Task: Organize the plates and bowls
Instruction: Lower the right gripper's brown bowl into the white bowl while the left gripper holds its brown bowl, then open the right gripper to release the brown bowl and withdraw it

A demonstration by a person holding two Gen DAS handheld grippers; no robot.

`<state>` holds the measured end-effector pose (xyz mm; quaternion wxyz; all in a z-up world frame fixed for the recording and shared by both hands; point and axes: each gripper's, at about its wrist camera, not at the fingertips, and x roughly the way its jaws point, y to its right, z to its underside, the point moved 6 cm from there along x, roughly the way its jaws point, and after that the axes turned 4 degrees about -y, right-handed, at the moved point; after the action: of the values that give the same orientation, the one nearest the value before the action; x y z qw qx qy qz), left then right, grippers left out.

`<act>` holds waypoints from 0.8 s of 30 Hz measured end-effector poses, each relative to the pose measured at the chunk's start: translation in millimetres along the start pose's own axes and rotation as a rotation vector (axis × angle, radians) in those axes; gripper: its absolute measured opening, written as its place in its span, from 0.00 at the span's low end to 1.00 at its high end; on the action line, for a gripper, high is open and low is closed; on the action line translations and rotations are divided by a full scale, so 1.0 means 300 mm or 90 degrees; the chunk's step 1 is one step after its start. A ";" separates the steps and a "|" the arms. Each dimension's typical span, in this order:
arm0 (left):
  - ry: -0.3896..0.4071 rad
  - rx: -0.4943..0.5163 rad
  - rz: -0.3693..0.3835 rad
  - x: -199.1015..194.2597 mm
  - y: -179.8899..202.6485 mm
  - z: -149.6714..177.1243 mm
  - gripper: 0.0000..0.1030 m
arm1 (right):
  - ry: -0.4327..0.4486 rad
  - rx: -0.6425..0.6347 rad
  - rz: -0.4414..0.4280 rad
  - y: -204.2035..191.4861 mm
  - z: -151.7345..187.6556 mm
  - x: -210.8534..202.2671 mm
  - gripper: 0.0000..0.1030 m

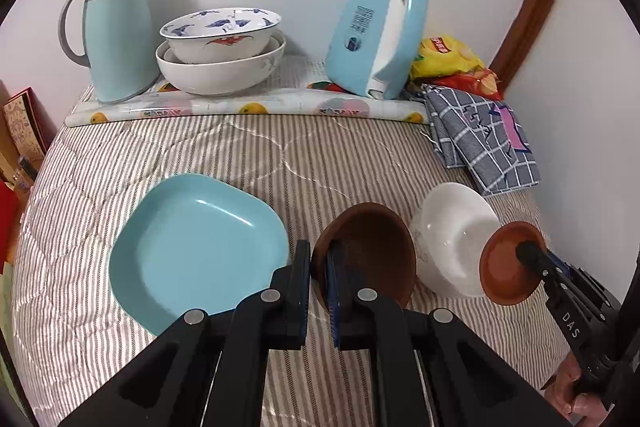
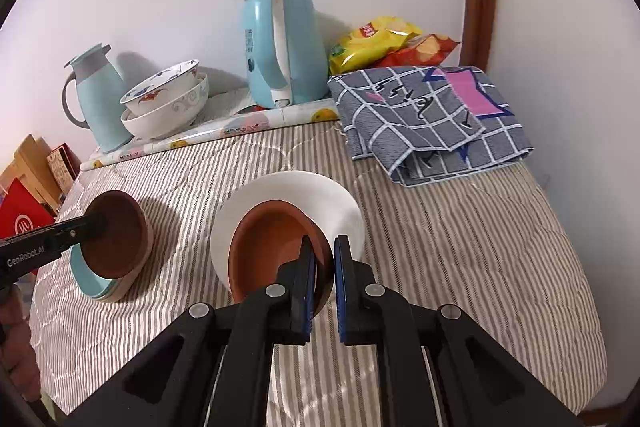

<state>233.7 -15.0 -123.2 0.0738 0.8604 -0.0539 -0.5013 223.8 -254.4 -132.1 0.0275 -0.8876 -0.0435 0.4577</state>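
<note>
My left gripper (image 1: 319, 269) is shut on the rim of a dark brown bowl (image 1: 372, 251), held tilted just right of a light blue square plate (image 1: 196, 247) lying on the striped cloth. My right gripper (image 2: 323, 267) is shut on the rim of an orange-brown bowl (image 2: 272, 247), held tilted in front of a white bowl (image 2: 320, 199). In the left wrist view the orange-brown bowl (image 1: 506, 263) is against the white bowl (image 1: 452, 231). In the right wrist view the dark brown bowl (image 2: 116, 235) hangs over the blue plate (image 2: 88, 277).
At the back stand a teal thermos jug (image 1: 116, 31), two stacked patterned bowls (image 1: 220, 47) and a blue kettle (image 1: 376, 35) on a fruit-print mat (image 1: 248, 105). Snack bags (image 1: 452, 61) and a folded checked cloth (image 1: 484, 139) lie at the back right. Boxes (image 1: 20, 131) stand left.
</note>
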 end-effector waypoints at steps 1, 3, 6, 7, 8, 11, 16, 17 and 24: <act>0.000 -0.001 -0.001 0.004 -0.006 -0.006 0.08 | -0.003 -0.002 0.000 -0.006 -0.006 0.014 0.09; -0.001 -0.003 -0.001 0.011 -0.012 -0.017 0.08 | -0.010 -0.006 0.001 -0.015 -0.014 0.039 0.09; -0.008 -0.010 0.014 0.026 -0.022 -0.029 0.08 | -0.024 -0.015 0.007 -0.027 -0.023 0.089 0.09; -0.008 -0.010 0.013 0.030 -0.025 -0.033 0.08 | -0.030 -0.018 0.009 -0.031 -0.026 0.106 0.09; -0.008 -0.010 0.010 0.035 -0.026 -0.037 0.08 | -0.036 -0.021 0.011 -0.035 -0.028 0.123 0.09; -0.012 -0.011 0.014 0.052 -0.029 -0.047 0.08 | -0.051 -0.027 0.016 -0.041 -0.029 0.161 0.09; -0.021 -0.008 0.018 0.089 -0.024 -0.060 0.08 | -0.070 -0.029 0.020 -0.043 -0.025 0.209 0.09; -0.023 -0.007 0.019 0.095 -0.022 -0.060 0.08 | -0.073 -0.030 0.020 -0.042 -0.024 0.216 0.09; -0.032 0.001 0.033 0.133 -0.003 -0.071 0.08 | -0.092 -0.029 0.026 -0.041 -0.023 0.252 0.09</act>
<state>271.9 -19.2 -147.1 0.0849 0.8461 -0.0780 -0.5204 272.3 -234.5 -188.2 -0.0048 -0.8532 -0.0378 0.5202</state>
